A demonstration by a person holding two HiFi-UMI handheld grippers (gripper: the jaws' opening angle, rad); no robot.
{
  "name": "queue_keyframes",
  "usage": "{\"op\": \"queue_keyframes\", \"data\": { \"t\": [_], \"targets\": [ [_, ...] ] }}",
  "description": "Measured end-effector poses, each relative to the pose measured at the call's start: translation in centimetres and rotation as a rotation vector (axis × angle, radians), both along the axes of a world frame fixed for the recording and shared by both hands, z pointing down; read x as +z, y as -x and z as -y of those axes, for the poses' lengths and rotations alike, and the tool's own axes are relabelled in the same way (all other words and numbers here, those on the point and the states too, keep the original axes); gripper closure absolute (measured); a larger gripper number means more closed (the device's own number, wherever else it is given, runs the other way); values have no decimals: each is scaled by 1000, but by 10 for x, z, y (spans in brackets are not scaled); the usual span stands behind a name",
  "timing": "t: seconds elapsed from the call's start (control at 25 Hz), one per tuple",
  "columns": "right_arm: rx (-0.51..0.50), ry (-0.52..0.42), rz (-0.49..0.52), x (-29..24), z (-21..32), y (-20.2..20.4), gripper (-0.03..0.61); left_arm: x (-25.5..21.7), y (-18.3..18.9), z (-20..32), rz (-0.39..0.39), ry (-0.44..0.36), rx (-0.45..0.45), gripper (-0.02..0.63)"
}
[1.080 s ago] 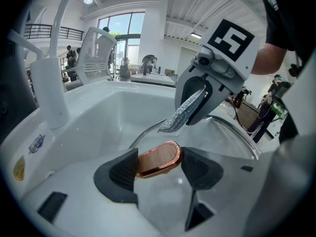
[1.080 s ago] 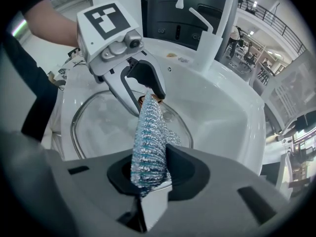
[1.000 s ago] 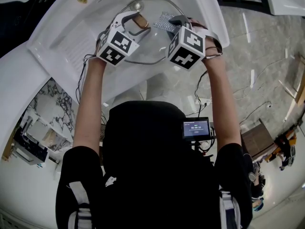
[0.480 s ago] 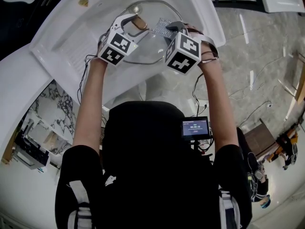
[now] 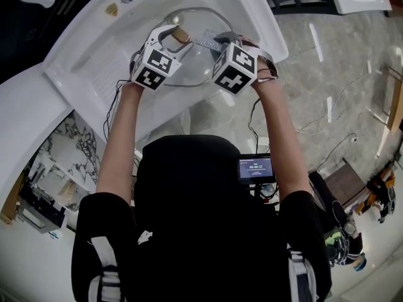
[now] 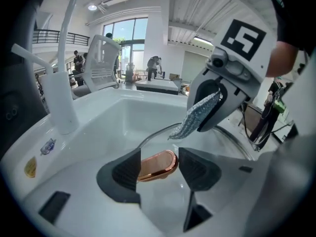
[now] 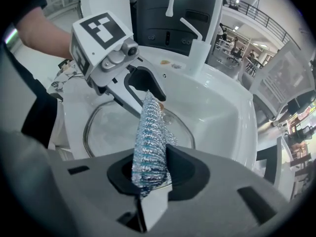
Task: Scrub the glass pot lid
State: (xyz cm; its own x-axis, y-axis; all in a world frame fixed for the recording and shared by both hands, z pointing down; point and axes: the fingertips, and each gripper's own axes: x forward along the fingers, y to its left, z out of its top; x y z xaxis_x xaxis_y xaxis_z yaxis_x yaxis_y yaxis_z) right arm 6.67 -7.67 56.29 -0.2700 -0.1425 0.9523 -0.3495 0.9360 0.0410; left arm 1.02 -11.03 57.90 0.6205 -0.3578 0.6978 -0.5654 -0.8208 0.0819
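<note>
My left hand-held gripper [image 6: 159,168] has just been closing, now clenched on the glass lid [image 7: 106,127]'s handle [image 6: 157,163]; my right hand-held gripper [image 7: 150,174] grasps the scrubber [image 7: 150,132].

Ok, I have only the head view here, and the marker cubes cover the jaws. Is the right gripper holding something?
Observer: Yes. The right gripper view shows the right gripper shut on a silver scrub cloth.
Operator: And the left one?
Observer: The left gripper has the copper handle between its jaws. They have just been closing, but I cannot tell whether they press on it.
Operator: Does the cloth touch the glass?
Observer: In the left gripper view its free end hangs close over the edge of the glass lid. I cannot confirm contact.
</note>
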Motion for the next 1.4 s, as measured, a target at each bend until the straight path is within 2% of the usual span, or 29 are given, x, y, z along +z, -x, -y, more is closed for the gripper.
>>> {"op": "queue_keyframes", "data": {
  "t": [0.12,0.4,0.56,0.8,0.92,1.04,1.2,1.4],
  "targets": [
    [21,-17,6,-6,-4,-2,512,-13,6,-4,-21,25,-35,380],
    [48,-82,-7,-31,-15,-7,512,-49,22,-23,47,-16,0,407],
    [103,-118,43,-54,-22,-6,512,-80,24,-29,13,-90,-24,500],
    [201,-204,150,-112,-28,-1,512,-128,25,-42,-3,-141,-66,567],
    [255,-270,220,-145,-26,7,512,-153,28,-46,-11,-189,-68,587],
    [311,-329,309,-179,-26,17,512,-184,30,-53,-74,-200,-97,598],
    [436,-377,486,-227,-22,24,512,-229,32,-59,-167,-232,-149,603],
    [509,-392,692,-286,-22,36,512,-282,36,-64,-215,-326,-113,607]
  ]
}}
